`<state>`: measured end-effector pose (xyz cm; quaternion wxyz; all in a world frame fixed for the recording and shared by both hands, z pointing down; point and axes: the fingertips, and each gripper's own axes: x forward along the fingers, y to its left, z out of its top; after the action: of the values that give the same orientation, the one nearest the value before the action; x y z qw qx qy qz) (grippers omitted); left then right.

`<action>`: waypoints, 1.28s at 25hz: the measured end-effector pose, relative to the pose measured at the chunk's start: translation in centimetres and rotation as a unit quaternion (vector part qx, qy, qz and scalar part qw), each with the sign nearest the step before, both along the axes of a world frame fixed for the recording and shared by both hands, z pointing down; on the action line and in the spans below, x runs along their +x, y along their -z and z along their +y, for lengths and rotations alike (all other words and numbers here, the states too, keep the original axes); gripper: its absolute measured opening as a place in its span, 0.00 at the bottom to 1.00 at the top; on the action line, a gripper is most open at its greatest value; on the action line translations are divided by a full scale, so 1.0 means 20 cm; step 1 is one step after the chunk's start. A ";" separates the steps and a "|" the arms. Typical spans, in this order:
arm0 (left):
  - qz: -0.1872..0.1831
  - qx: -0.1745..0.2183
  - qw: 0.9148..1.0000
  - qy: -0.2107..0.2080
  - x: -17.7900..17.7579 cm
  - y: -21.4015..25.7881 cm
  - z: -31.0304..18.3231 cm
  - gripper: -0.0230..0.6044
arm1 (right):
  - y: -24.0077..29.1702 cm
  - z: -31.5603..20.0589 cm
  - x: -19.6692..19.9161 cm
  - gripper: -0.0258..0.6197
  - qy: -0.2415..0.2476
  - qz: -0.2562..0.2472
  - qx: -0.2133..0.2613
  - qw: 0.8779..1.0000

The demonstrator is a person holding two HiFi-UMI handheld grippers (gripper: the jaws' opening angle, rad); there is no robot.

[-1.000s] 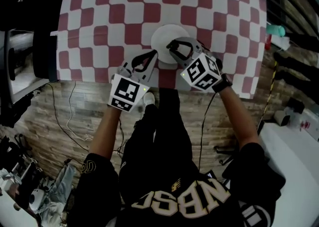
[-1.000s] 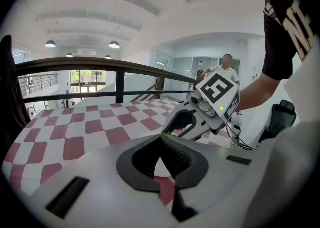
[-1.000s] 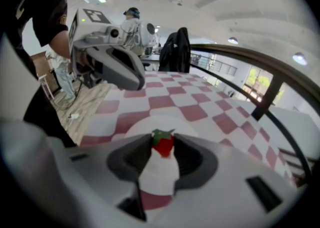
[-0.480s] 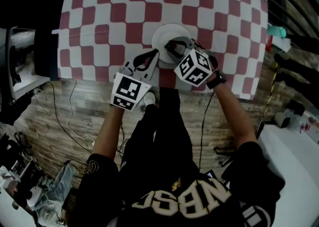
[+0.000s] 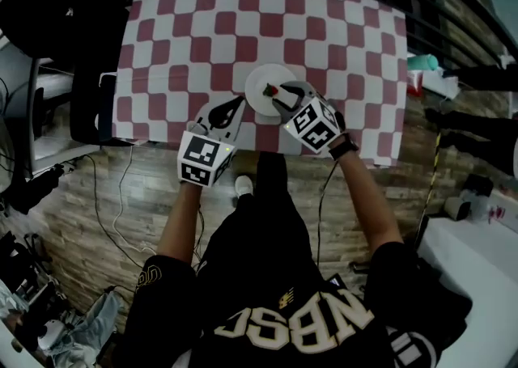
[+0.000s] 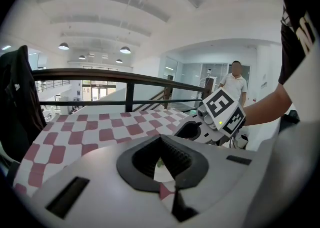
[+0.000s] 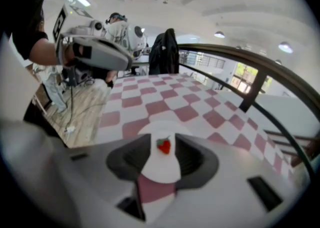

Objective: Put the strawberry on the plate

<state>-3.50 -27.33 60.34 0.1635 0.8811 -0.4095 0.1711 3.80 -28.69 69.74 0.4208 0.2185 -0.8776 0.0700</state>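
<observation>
Strawberry [image 7: 163,146] lies on the white plate [image 5: 257,82] – right gripper [image 5: 281,95] fingers opening, letting go; left gripper [image 5: 240,100] fingers closed, empty – best withdrawn straight back, without nudging it.

6 o'clock, left gripper view: plate [image 6: 162,172] mostly hidden behind left gripper [image 6: 161,142] | 12 o'clock, head view: strawberry [image 5: 273,89] too small.

The person wears a black short-sleeved shirt [image 5: 405,293] with large pale block lettering [image 5: 299,330]. Past the shirt come black trousers [image 5: 263,213] and a white shoe [image 5: 243,186]. A dark watch [image 5: 345,146] bands the right wrist.
</observation>
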 end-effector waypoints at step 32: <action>0.111 0.233 0.958 0.121 -0.20 1.40 0.39 0.06 | 1.77 0.49 -0.14 0.07 -0.264 -0.324 0.252 0.873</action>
<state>-7.54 -19.49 32.37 0.0174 0.8518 -0.5212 -0.0497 0.92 -18.97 34.27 0.0091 0.5056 -0.8625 0.0215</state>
